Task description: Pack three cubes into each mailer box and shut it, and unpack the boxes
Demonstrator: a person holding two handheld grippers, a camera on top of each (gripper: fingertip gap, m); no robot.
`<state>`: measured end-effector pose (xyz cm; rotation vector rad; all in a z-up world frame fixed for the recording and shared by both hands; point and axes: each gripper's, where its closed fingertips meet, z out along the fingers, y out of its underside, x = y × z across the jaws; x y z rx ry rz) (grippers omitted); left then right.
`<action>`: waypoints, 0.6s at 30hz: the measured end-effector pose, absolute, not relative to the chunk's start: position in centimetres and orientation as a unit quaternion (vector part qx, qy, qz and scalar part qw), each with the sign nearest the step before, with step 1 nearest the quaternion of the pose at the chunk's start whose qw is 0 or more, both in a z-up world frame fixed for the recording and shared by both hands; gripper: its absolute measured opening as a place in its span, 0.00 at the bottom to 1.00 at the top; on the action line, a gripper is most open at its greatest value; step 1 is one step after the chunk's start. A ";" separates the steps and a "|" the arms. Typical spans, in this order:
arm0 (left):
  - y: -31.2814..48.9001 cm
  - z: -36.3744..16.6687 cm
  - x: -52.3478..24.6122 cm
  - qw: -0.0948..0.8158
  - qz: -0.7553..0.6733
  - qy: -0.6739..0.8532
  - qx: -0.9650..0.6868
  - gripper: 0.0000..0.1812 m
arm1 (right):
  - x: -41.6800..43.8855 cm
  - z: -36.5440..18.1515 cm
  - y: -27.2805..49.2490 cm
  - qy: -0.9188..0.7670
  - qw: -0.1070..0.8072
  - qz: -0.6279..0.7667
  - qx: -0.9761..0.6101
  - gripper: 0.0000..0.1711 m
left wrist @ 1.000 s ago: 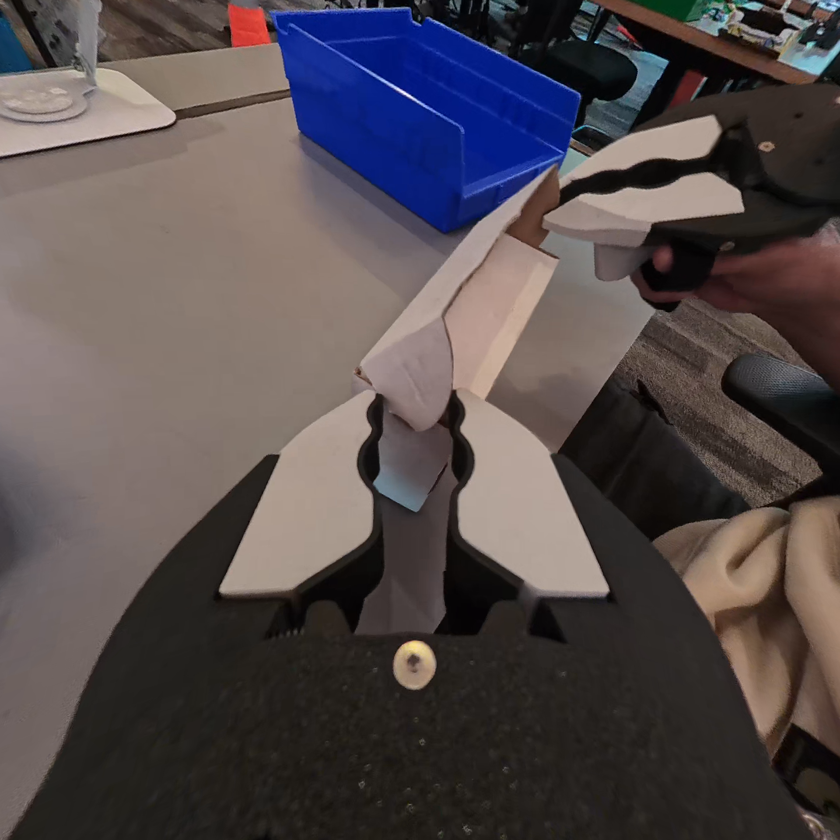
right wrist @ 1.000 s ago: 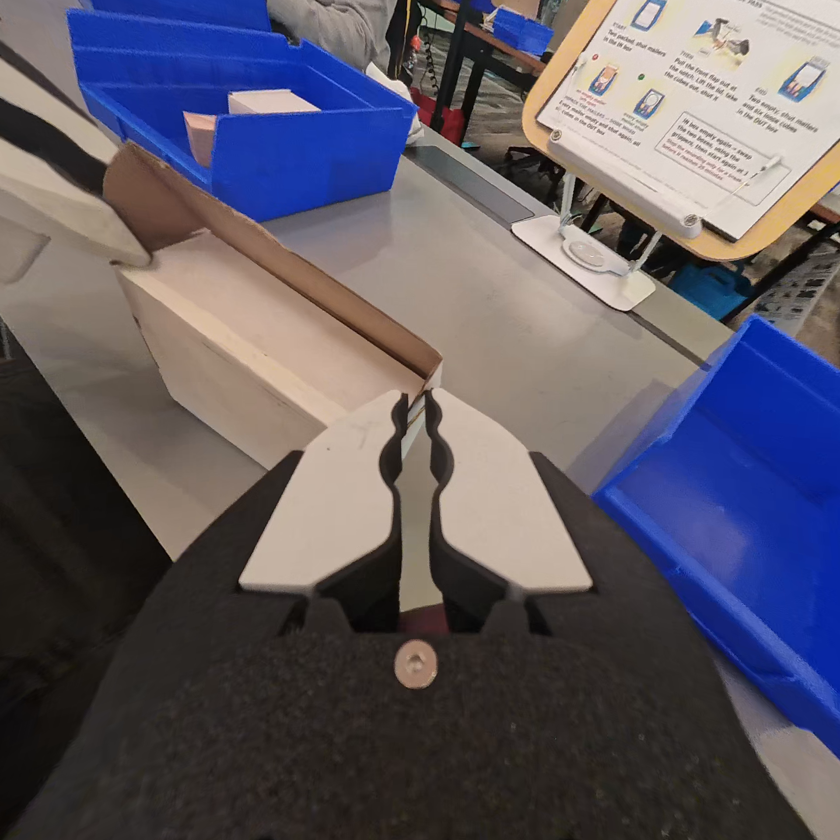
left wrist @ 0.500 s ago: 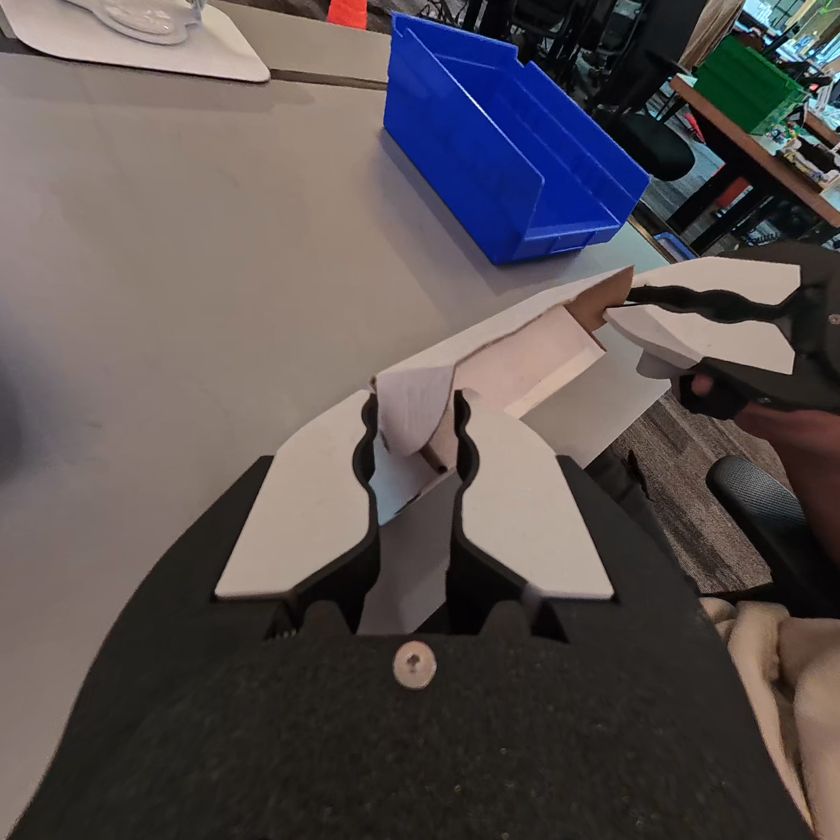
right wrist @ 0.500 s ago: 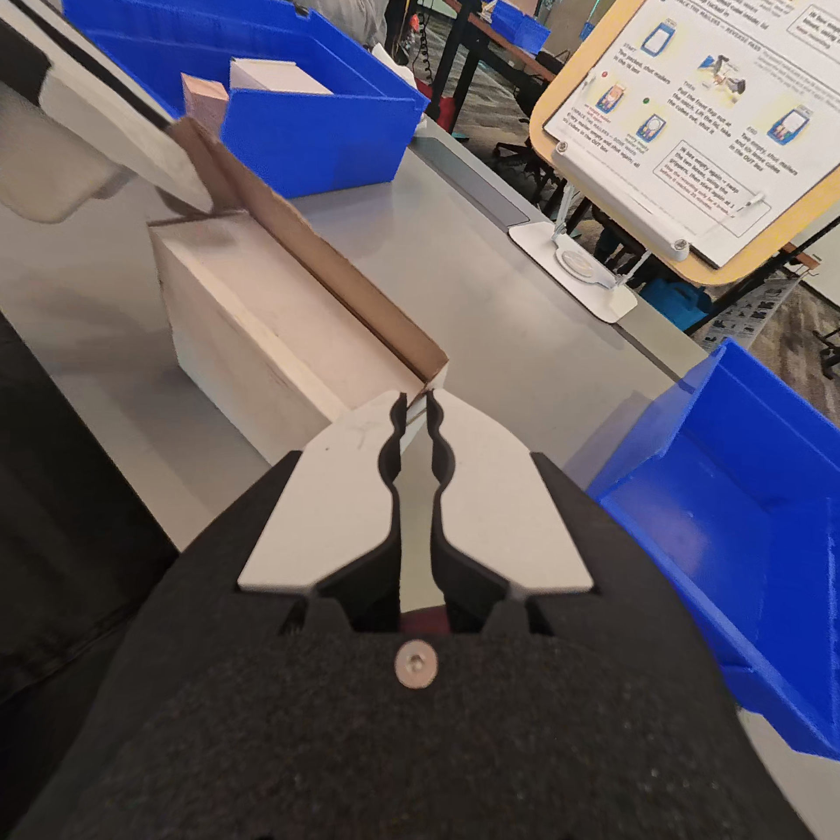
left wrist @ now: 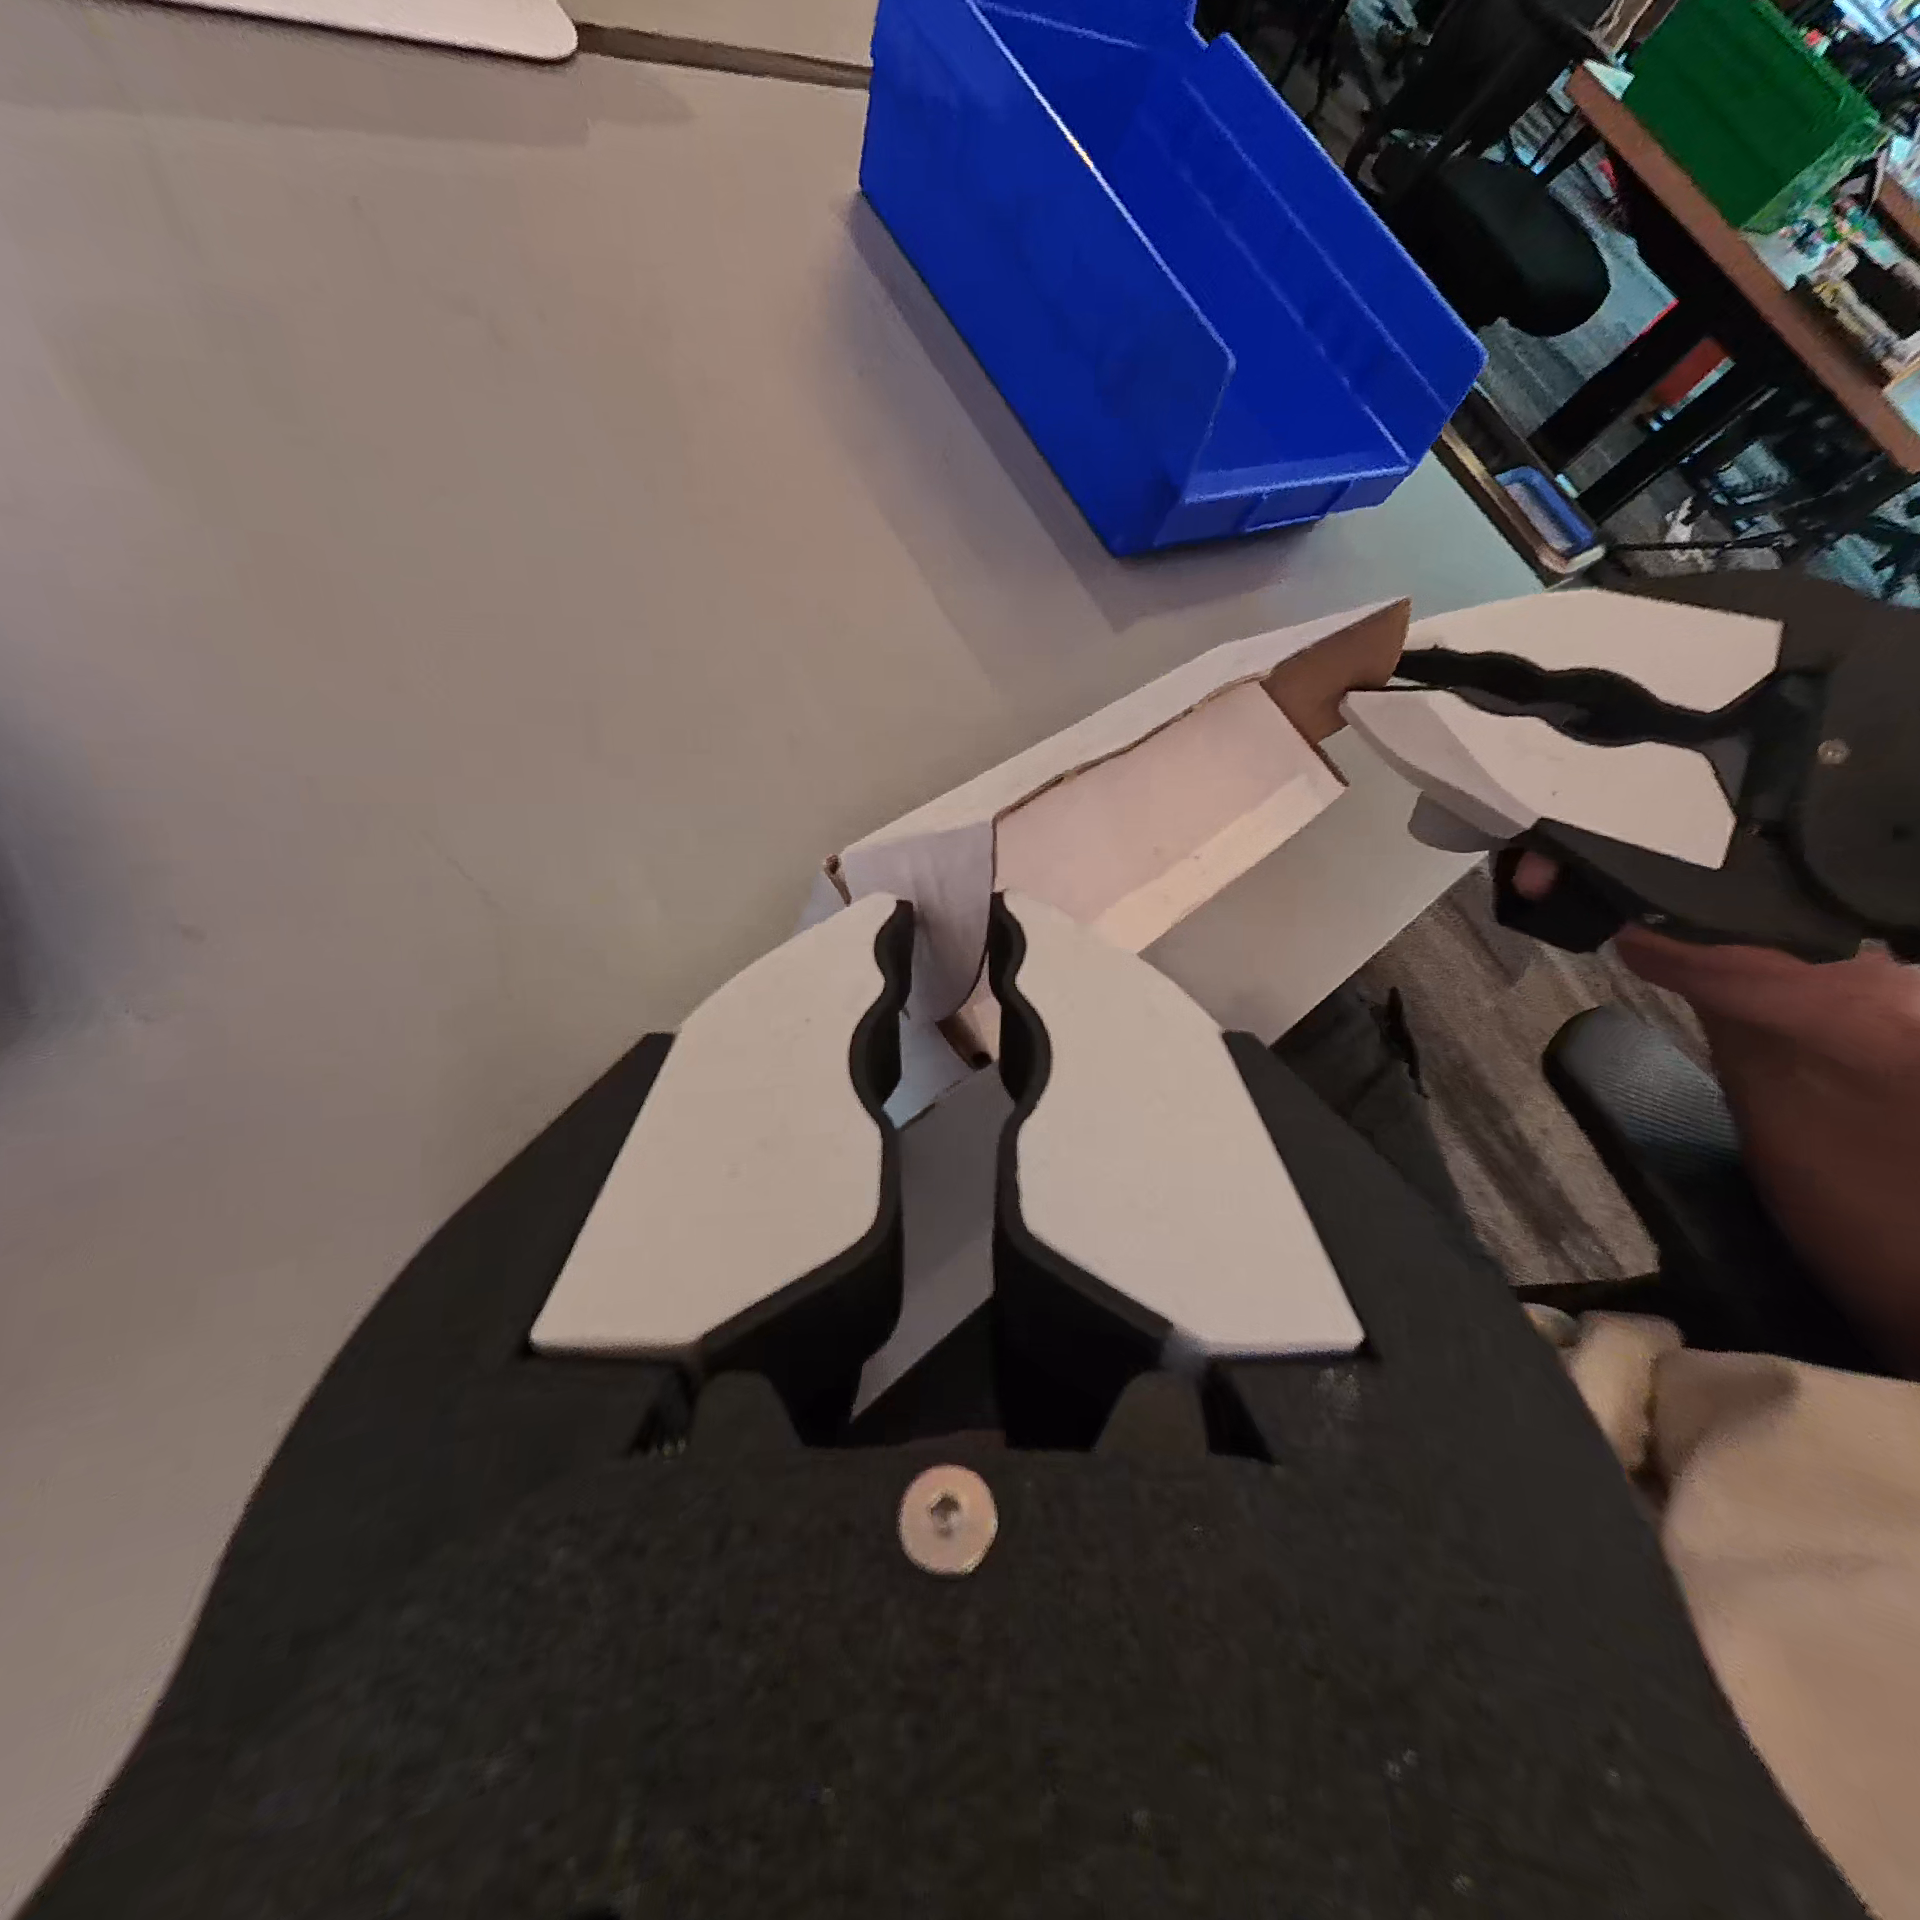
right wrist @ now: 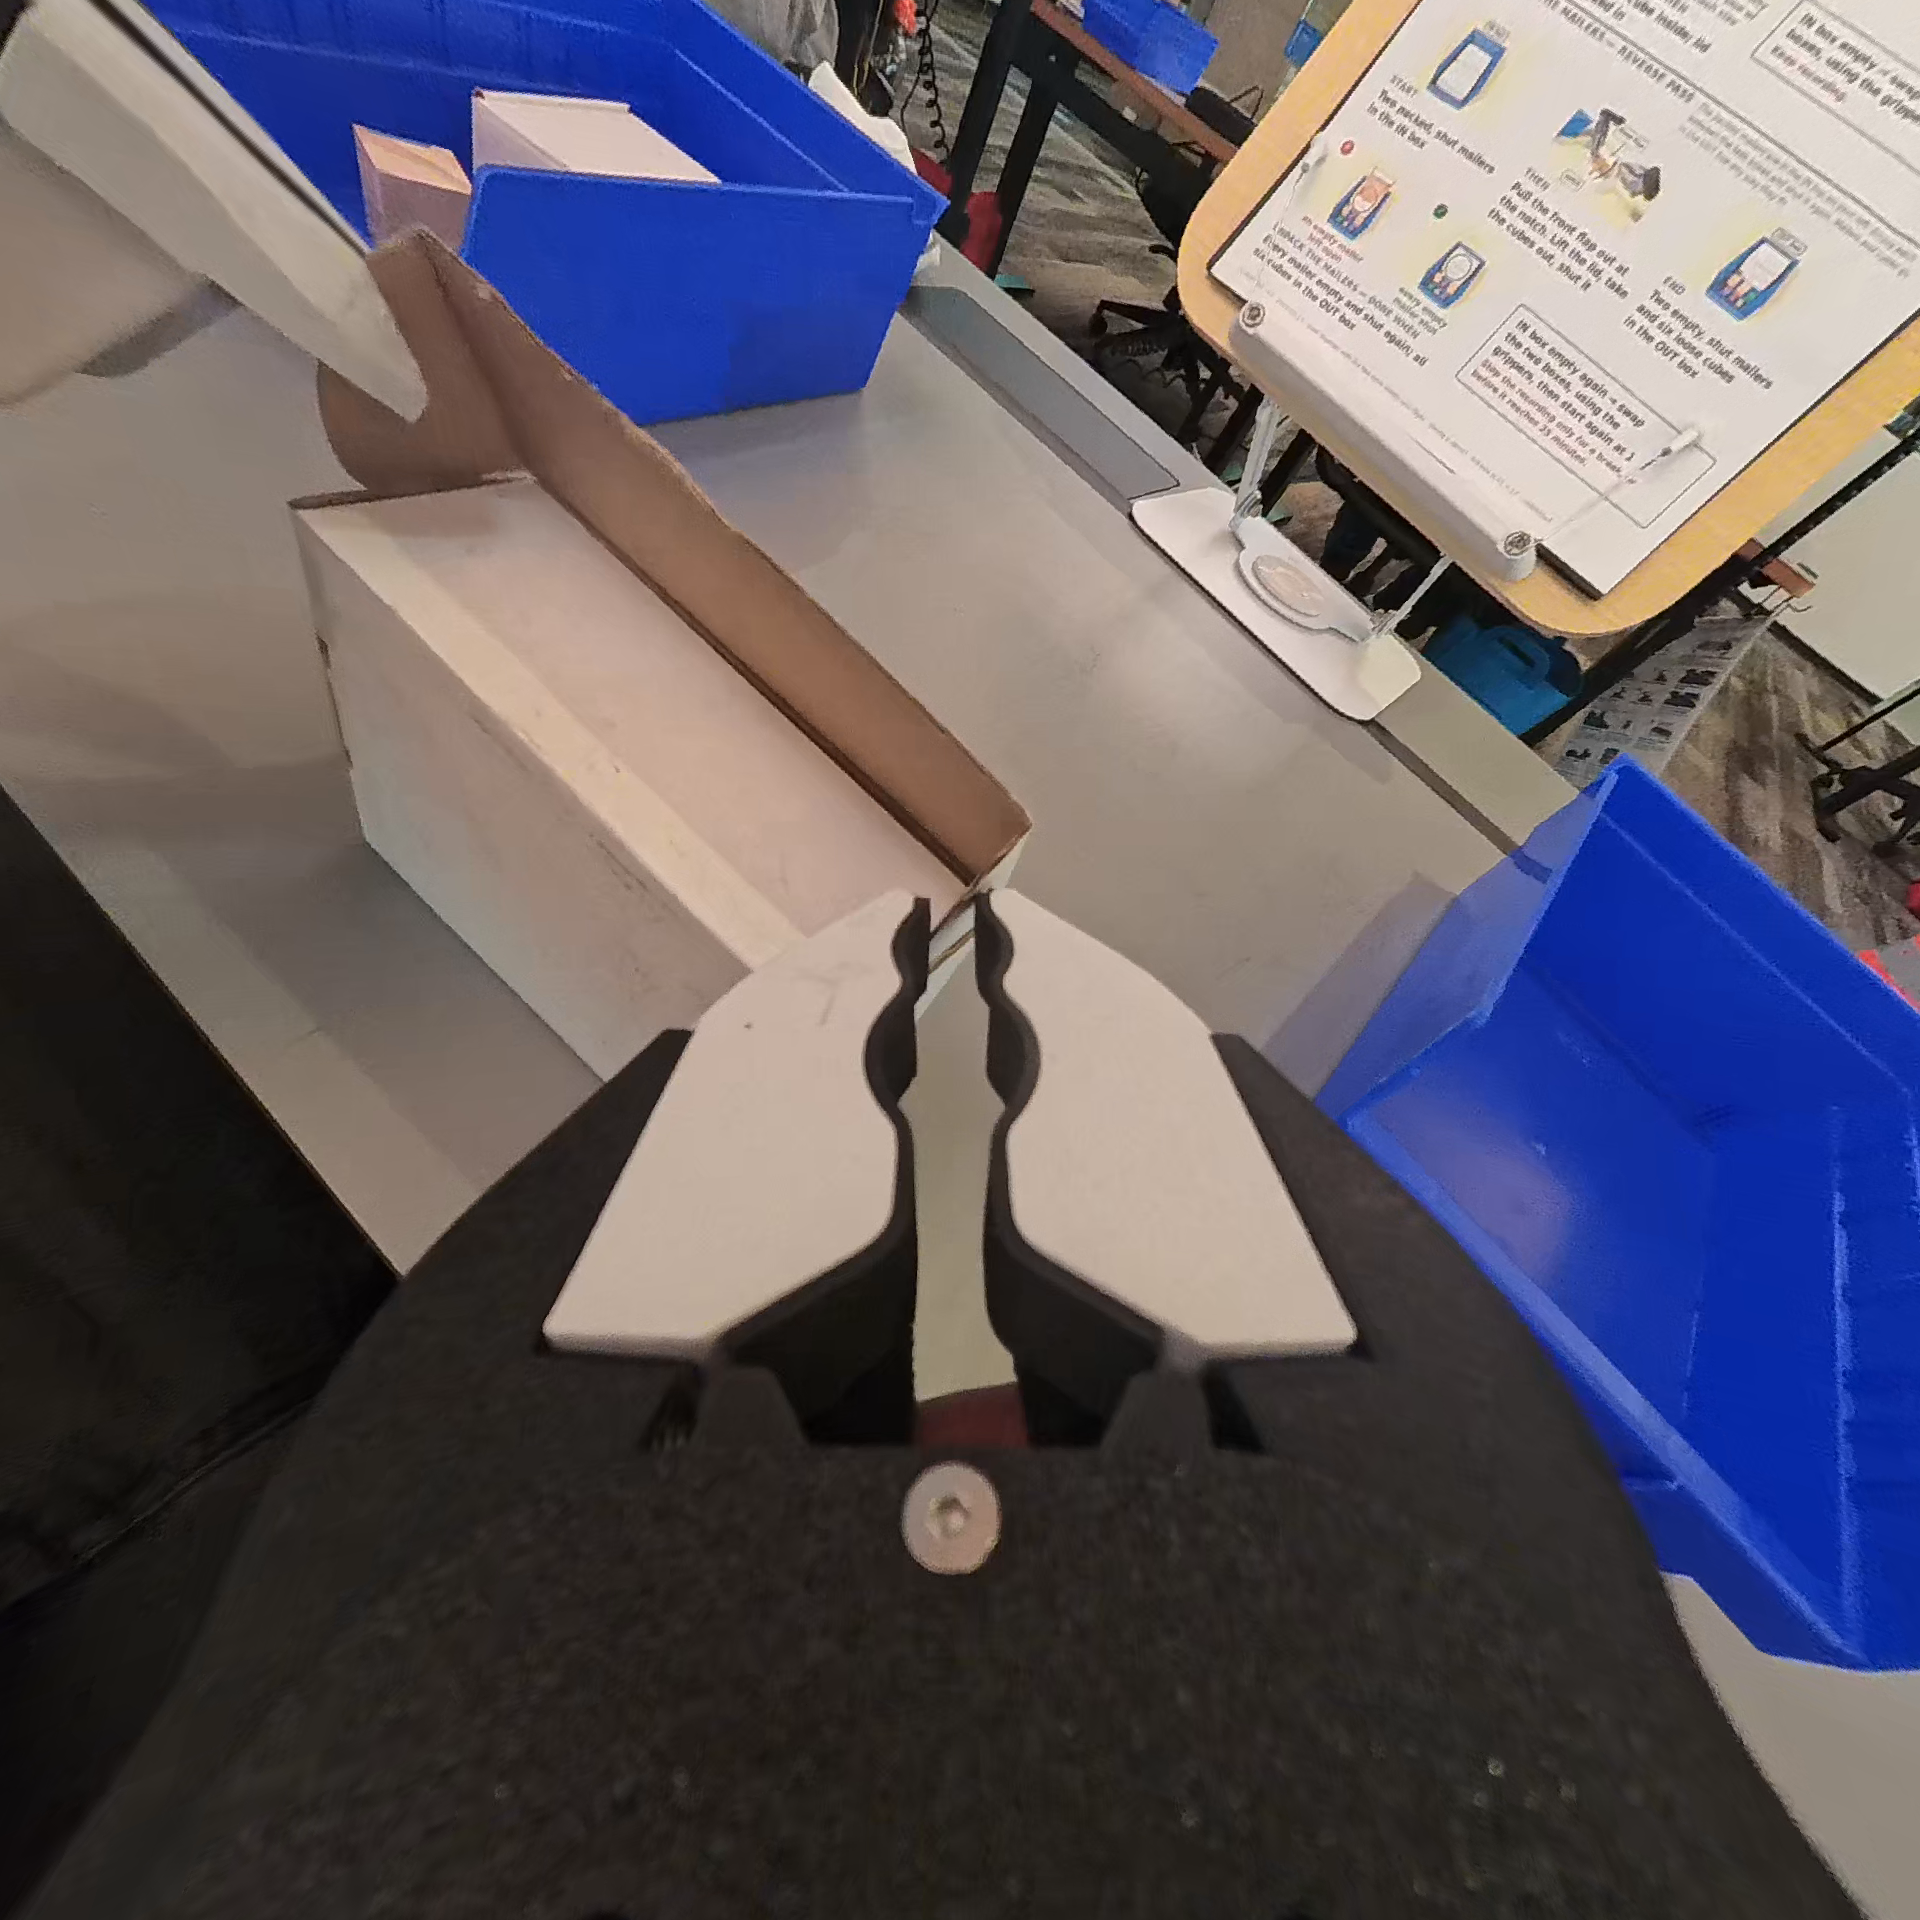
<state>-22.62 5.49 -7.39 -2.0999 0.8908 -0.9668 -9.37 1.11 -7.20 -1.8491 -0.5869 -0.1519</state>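
Left gripper (left wrist: 951, 914): I have it clamped on the lid's left ear flap, lower than a second ago.
Mailer box (right wrist: 540, 727): now down on the grey table (left wrist: 416, 520) near its front edge, lid flap raised.
Right gripper (right wrist: 948, 914): pinching the flap's right corner, as before.
Blue bin (left wrist: 1143, 270): beyond the box.

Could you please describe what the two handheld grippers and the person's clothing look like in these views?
The left gripper and right gripper match: a broad matte black, grainy body, one silver screw at its centre, and two flat pale grey fingers with wavy black inner pads. No cables show. The person wears a cream sleeve.
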 end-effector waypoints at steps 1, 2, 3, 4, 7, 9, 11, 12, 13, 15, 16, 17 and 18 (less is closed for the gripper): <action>5.5 -7.3 -22.6 0.319 -0.376 0.335 -0.803 0.07 | -9.3 -7.2 1.1 -0.249 0.563 -0.065 -0.786 0.04; 5.5 -7.2 -22.5 0.314 -0.381 0.332 -0.804 0.07 | -9.3 -7.1 1.1 -0.250 0.563 -0.065 -0.785 0.05; 5.5 -7.2 -22.4 0.304 -0.386 0.330 -0.806 0.08 | -9.3 -7.1 1.1 -0.251 0.562 -0.066 -0.785 0.05; 5.5 -7.2 -22.4 0.289 -0.395 0.328 -0.808 0.08 | -9.2 -7.1 1.1 -0.250 0.563 -0.067 -0.785 0.04; 5.5 -7.2 -22.3 0.241 -0.422 0.325 -0.811 0.08 | -9.1 -7.0 1.1 -0.251 0.565 -0.069 -0.783 0.04; 5.3 -7.0 -22.1 0.199 -0.433 0.332 -0.814 0.09 | -9.1 -6.9 1.1 -0.252 0.567 -0.072 -0.781 0.04; 5.2 -6.9 -22.1 0.168 -0.432 0.340 -0.818 0.09 | -9.0 -6.8 1.1 -0.254 0.568 -0.085 -0.778 0.04; 5.2 -6.9 -22.1 0.155 -0.429 0.345 -0.820 0.09 | -9.0 -6.7 1.0 -0.257 0.568 -0.091 -0.776 0.04; 5.2 -6.9 -22.1 0.148 -0.424 0.350 -0.822 0.08 | -9.0 -6.7 1.0 -0.260 0.568 -0.096 -0.775 0.04; 5.2 -7.0 -22.0 0.146 -0.408 0.368 -0.823 0.08 | -9.0 -6.7 1.0 -0.263 0.567 -0.100 -0.774 0.04; 5.2 -7.1 -22.0 0.149 -0.403 0.374 -0.822 0.07 | -9.0 -6.7 1.0 -0.263 0.568 -0.099 -0.774 0.04; 5.1 -7.1 -22.0 0.153 -0.401 0.379 -0.820 0.07 | -8.9 -6.7 1.0 -0.261 0.568 -0.097 -0.775 0.04; 5.1 -7.1 -22.0 0.158 -0.399 0.384 -0.818 0.07 | -8.9 -6.7 1.0 -0.261 0.568 -0.094 -0.775 0.04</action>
